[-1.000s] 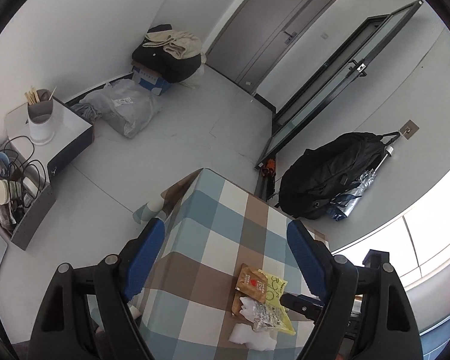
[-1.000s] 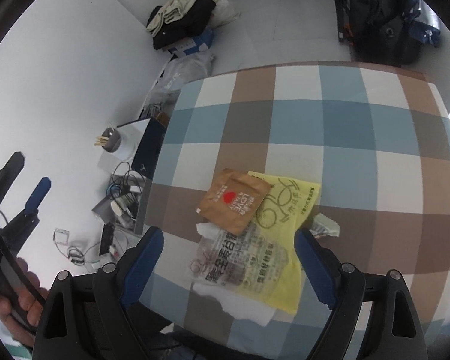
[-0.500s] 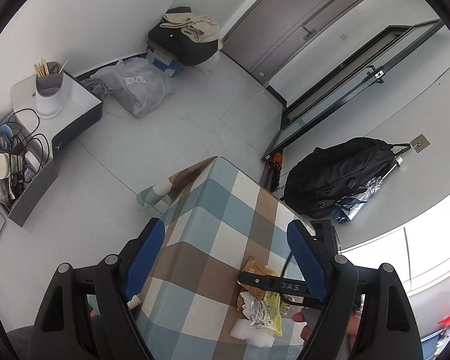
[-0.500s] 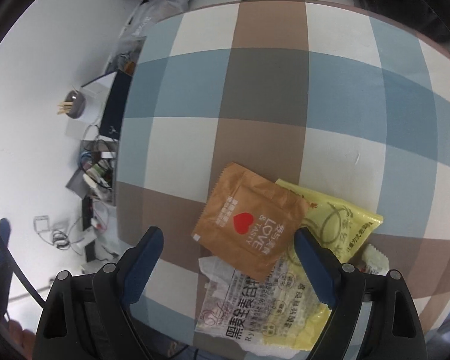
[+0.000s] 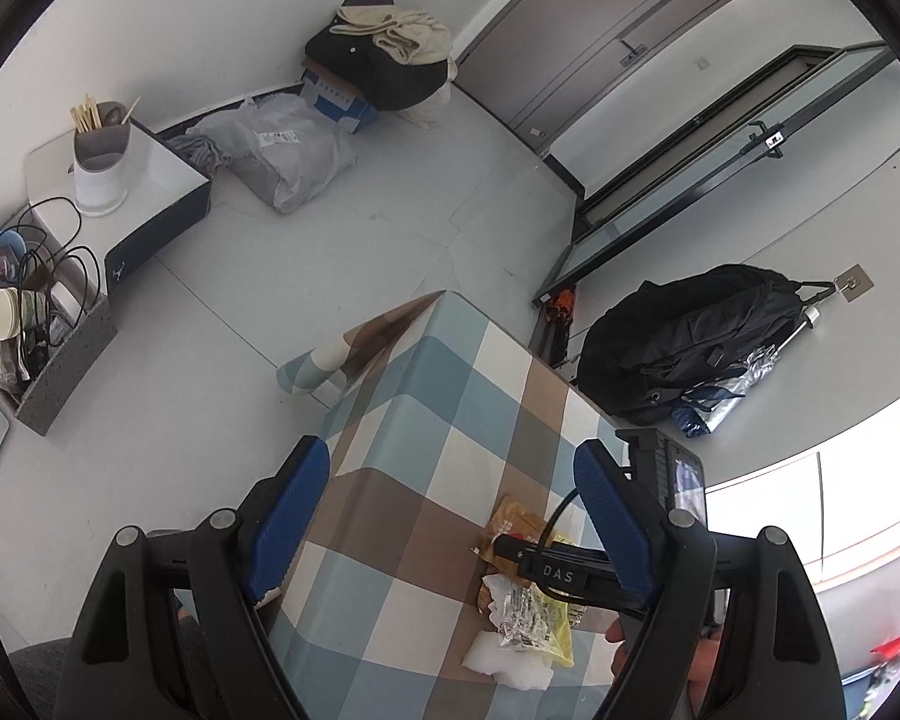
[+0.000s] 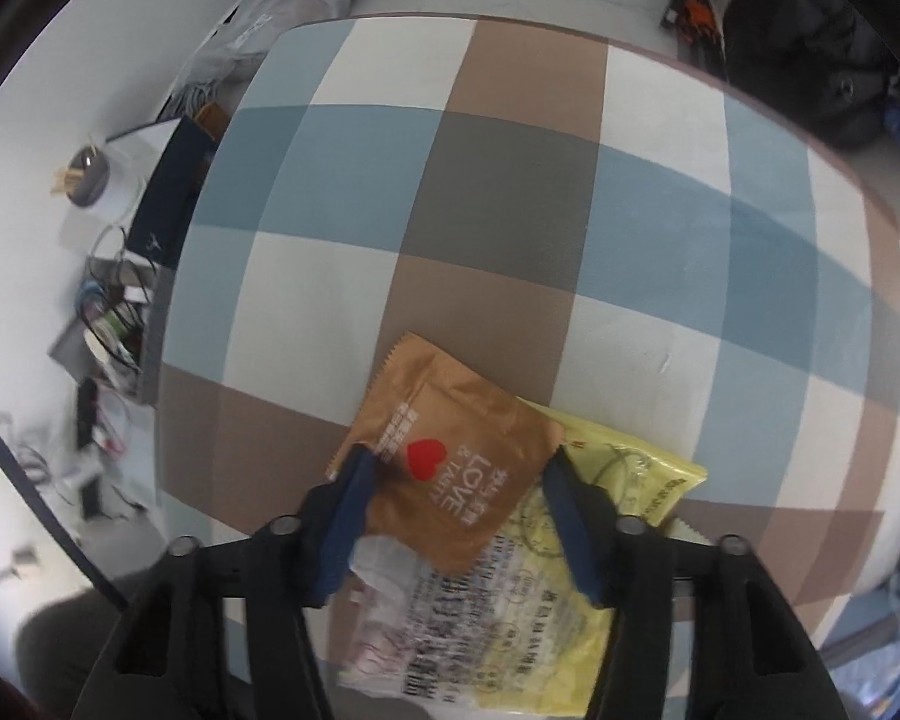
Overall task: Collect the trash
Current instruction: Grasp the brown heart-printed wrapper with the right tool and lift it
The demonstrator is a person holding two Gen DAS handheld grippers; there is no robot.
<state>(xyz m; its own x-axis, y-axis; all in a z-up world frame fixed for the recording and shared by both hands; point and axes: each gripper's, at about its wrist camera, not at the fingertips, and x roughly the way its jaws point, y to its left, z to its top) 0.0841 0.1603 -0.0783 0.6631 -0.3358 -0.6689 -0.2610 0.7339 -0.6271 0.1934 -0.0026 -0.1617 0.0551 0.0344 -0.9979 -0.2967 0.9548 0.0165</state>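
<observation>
The left gripper [image 5: 450, 507] hangs above the checked tablecloth [image 5: 426, 420] with its blue pads spread wide and nothing between them. Off beyond its left finger [image 5: 288, 516] the floor carries a grey utensil holder [image 5: 101, 159] on a white box and a grey plastic bag [image 5: 276, 156]; beyond its right finger a black backpack [image 5: 684, 342] leans on the wall.

Just inside that right finger, low on the cloth, lies the trash pile, with the right gripper reaching down over it.

In the right wrist view, the right gripper [image 6: 457, 471] points down at the tablecloth [image 6: 510, 192], and its jaws have just been closing. The brown wrapper [image 6: 450, 450], printed with a red heart, sits between the two fingers, its side edges at or against the blue pads; the wrapper bulges slightly upward between them. Under the right finger [image 6: 570, 516] a yellow packet [image 6: 624, 468] spreads outward, and nearer the gripper body a clear printed bag [image 6: 450, 618] and white tissue [image 6: 378, 558] lie partly beneath the wrapper.
</observation>
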